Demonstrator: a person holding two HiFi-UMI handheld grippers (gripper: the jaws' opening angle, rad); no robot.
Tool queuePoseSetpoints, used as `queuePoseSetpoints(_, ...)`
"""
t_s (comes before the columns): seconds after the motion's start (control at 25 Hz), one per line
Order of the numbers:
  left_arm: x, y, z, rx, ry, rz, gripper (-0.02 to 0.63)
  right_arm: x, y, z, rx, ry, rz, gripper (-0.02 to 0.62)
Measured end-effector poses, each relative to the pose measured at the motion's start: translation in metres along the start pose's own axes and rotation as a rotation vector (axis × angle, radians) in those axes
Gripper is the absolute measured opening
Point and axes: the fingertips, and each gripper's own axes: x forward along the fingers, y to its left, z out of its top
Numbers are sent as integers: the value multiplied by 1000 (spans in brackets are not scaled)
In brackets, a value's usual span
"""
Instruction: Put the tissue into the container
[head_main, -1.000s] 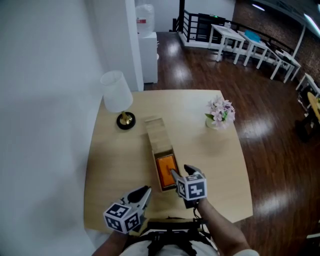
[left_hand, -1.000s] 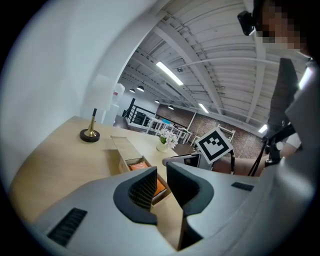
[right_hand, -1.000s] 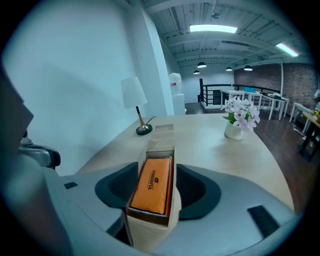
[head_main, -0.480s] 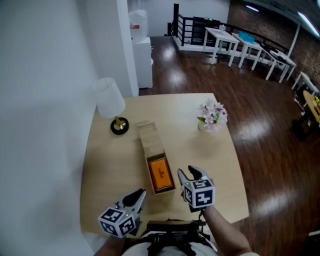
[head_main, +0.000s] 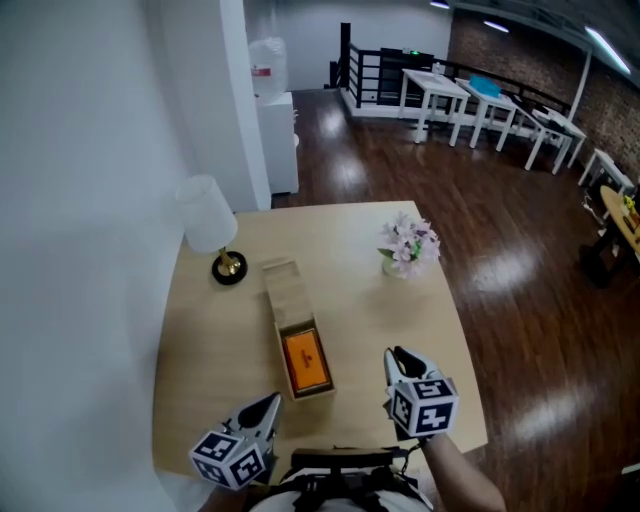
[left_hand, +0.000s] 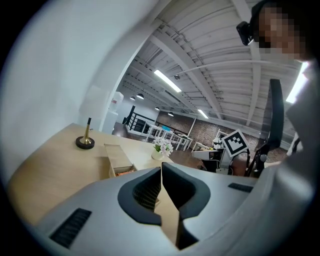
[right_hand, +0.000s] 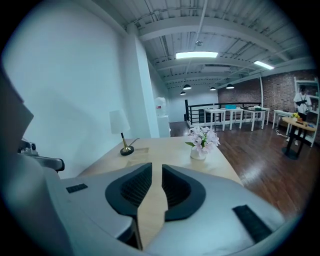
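Right gripper (head_main: 400, 354) in my hand had just been closing, jaws at a narrow slit, nothing between, my left gripper (head_main: 271, 402) closed and empty, orange tissue pack (head_main: 305, 360) lay in the wooden container (head_main: 284, 290), its edges hidden by the walls.

Your pale wooden tabletop (head_main: 370, 320) stands with its left edge against the white wall. At its far left corner you have a lamp (head_main: 210, 218) with a white shade on a round dark-and-brass foot. Near the middle lies a long wooden container (head_main: 285, 295), running from far to near at a slight slant, its far half covered and its near half open on top. At the far right stands a small vase of pale flowers (head_main: 405, 245), well apart from both.
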Motion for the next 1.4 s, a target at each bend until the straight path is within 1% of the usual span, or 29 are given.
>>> queuePoseSetpoints(0.08, -2, -6, -2, -4, 1, 6, 6, -12, -7, 1, 1, -13, 0, 45)
queuePoseSetpoints(0.16, -2, -11, -5, 11, 7, 10, 6, -21, -12, 0, 6, -21, 9, 4)
queuePoseSetpoints(0.2, -2, -14, -7, 22, 12, 12, 2, -26, -14, -1, 12, -23, 16, 0)
queuePoseSetpoints(0.36, -1, -27, -11, 41, 28, -5, 2, -41, -24, -9, 39, -22, 27, 0)
queuePoseSetpoints(0.64, 4, -36, -13, 26, 38, -10, 2, -59, -34, -15, 34, -23, 18, 0)
queuePoseSetpoints(0.88, 5, -41, -11, 16, 32, -27, 2, -63, -31, -9, 45, -36, 54, 0)
queuePoseSetpoints(1.0, 7, -37, -17, 23, 32, -24, 2, -59, -26, -8, 28, -36, 70, 0)
queuePoseSetpoints(1.24, 7, -35, -20, 3, 33, -23, 2, -59, -16, -7, -10, -30, 92, 0)
queuePoseSetpoints(1.4, 10, -40, -24, 10, 52, -39, 2, -57, -11, -8, -39, -29, 94, 0)
